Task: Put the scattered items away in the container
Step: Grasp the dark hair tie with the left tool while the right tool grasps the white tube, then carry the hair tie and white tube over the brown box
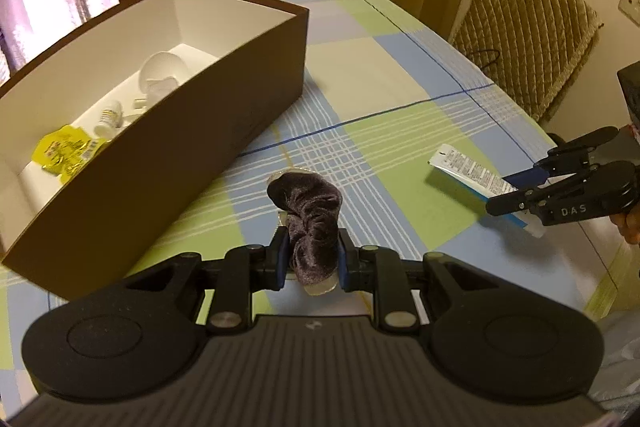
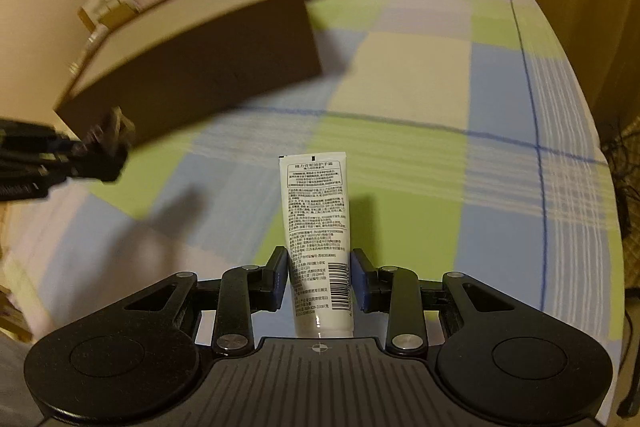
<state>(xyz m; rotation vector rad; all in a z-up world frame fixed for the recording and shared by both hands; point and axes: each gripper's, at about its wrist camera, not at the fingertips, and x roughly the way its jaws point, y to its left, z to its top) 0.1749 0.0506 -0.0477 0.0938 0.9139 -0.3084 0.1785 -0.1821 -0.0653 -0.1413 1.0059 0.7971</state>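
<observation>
On my left, the left gripper (image 1: 310,255) pinches a dark velvet scrunchie (image 1: 310,219) between its pads, clear of the checked tablecloth (image 1: 400,75), and the open brown box (image 1: 224,107) lies ahead and to its left, so this hand is the nearer one to drop in. On my right, the right gripper (image 2: 319,277) clamps a white cream tube (image 2: 316,227) near its cap end, long axis pointing straight ahead along the fingers; the box (image 2: 208,67) sits well off to the upper left.

The right tongs (image 1: 516,193) carry the raised letters "DAS" on their black body. The white tube (image 2: 318,247) is covered in dense small print with a barcode near its lower end — too fine to read. The yellow packet (image 1: 66,151) in the box shows print too — illegible.
</observation>
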